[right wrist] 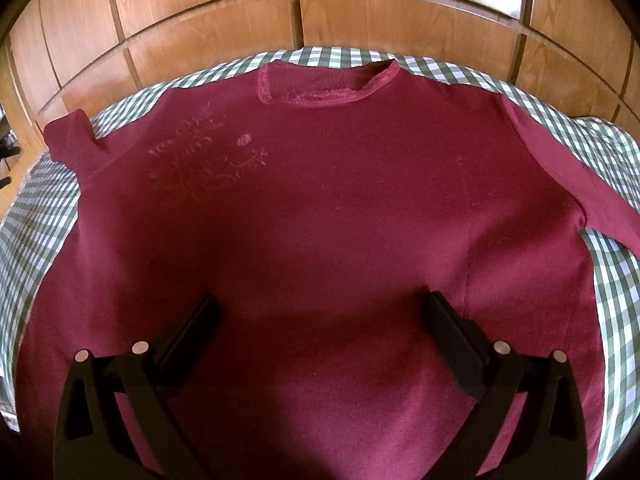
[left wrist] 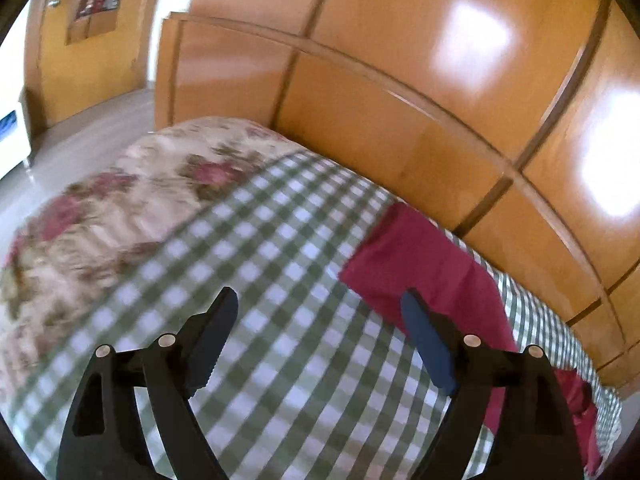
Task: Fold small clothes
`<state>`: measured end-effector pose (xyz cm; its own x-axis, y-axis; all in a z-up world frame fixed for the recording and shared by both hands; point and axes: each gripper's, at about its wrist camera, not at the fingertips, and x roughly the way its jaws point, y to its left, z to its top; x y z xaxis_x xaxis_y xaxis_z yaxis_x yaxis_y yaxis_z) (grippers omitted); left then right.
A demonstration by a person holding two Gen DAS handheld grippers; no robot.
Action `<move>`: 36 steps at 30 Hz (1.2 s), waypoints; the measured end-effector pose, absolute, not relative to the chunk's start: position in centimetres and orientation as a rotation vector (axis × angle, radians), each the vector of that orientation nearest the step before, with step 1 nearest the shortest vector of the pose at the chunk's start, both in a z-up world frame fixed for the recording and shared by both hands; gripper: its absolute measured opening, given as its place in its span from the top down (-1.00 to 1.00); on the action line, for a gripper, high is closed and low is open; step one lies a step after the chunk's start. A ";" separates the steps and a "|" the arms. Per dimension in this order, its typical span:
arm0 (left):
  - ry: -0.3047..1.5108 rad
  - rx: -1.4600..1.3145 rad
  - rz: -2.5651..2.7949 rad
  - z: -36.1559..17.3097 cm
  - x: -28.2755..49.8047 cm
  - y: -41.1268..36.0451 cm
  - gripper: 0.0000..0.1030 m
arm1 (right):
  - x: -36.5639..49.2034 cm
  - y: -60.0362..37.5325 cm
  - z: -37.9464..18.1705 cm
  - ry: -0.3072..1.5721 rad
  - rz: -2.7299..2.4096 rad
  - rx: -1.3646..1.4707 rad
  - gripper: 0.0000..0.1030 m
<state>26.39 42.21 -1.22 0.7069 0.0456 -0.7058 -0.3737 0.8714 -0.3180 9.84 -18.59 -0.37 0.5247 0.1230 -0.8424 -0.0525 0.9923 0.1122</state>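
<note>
Left gripper [left wrist: 320,340]: fingers spread wide, holding nothing, above the green-and-white checked cloth [left wrist: 256,280] on the bed.
Floral quilt [left wrist: 120,200]: left of the checked cloth (view blurred).
Maroon long-sleeved cotton shirt [right wrist: 320,200]: spread flat on the checked cloth, collar [right wrist: 328,84] toward the glossy wooden panelled wall [right wrist: 200,20], faint embroidery left of centre, sleeves out to both sides.
Right gripper [right wrist: 320,336]: fingers wide apart, empty, over the shirt's lower middle.
</note>
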 end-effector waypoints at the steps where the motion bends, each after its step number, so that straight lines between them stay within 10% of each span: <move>1: 0.771 -0.444 0.238 -1.9 27.6 41.7 -0.61 | 9.9 -18.6 -0.4 1.014 0.105 0.073 -0.97; 9: 0.838 -0.410 0.238 -6.1 34.7 40.1 -0.61 | 9.9 -18.6 -0.4 1.013 0.104 0.071 -0.97; 11: 0.883 -0.398 0.246 -7.4 35.8 39.5 -0.24 | 9.9 -18.6 -0.5 1.013 0.105 0.071 -0.97; 13: 0.892 -0.359 0.209 -7.5 35.9 38.7 0.76 | 9.9 -18.6 -0.5 1.013 0.105 0.071 -0.97; 15: 0.896 -0.361 0.203 -6.9 35.2 38.5 0.87 | 10.0 -18.6 -0.5 1.012 0.105 0.073 -0.97; 25: 0.779 -0.552 0.191 0.6 23.1 41.4 0.88 | 10.0 -18.7 -0.5 1.007 0.108 0.078 -0.97; 32: 0.993 -0.400 0.339 -4.1 19.5 39.9 0.87 | 10.0 -18.7 -0.5 1.006 0.106 0.078 -0.97; 35: 1.002 -0.351 0.421 -5.6 18.7 38.2 0.56 | 10.0 -18.7 -0.4 1.010 0.108 0.081 -0.97; 36: 0.997 -0.364 0.426 -5.3 18.2 37.7 0.18 | 10.0 -18.8 -0.3 1.014 0.110 0.083 -0.97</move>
